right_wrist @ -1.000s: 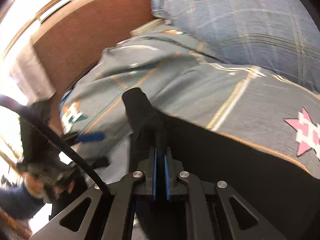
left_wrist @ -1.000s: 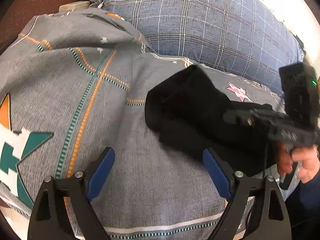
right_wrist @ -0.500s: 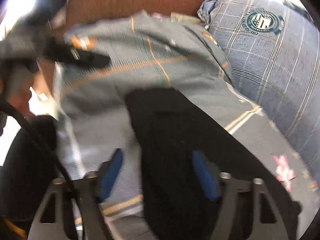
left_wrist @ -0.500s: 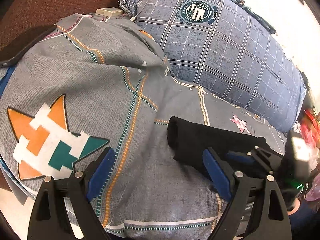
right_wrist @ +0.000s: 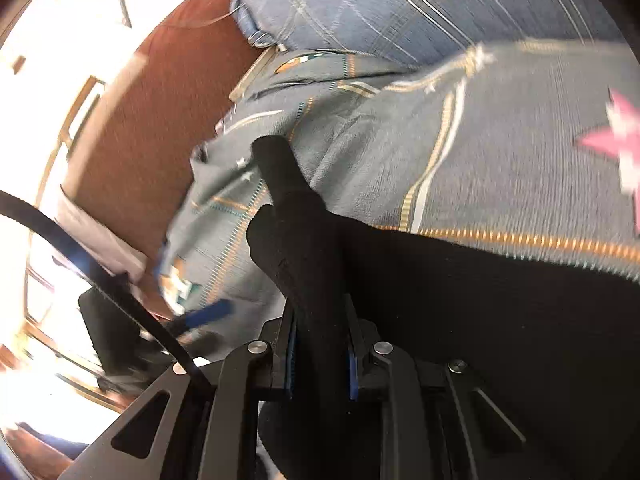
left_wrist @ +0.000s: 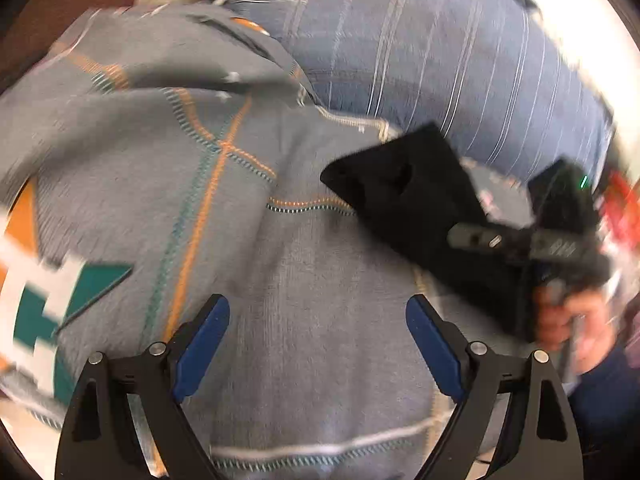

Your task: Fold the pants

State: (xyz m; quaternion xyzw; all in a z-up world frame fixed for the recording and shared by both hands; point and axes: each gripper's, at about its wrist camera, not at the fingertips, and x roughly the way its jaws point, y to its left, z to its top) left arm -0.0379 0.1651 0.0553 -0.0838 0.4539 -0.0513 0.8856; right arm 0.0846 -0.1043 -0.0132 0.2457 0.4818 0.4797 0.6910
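Right gripper clamping pants; left gripper empty.

Right gripper [right_wrist: 320, 360] is clamped on a bunched fold of the black pants [right_wrist: 460, 300], raised off the grey patterned bedspread [left_wrist: 240, 240]. Left gripper [left_wrist: 318, 344], jaws wide, hovers over the bedspread; pants [left_wrist: 408, 192] lie far-right of it, long axis running near-right. No containers in view.
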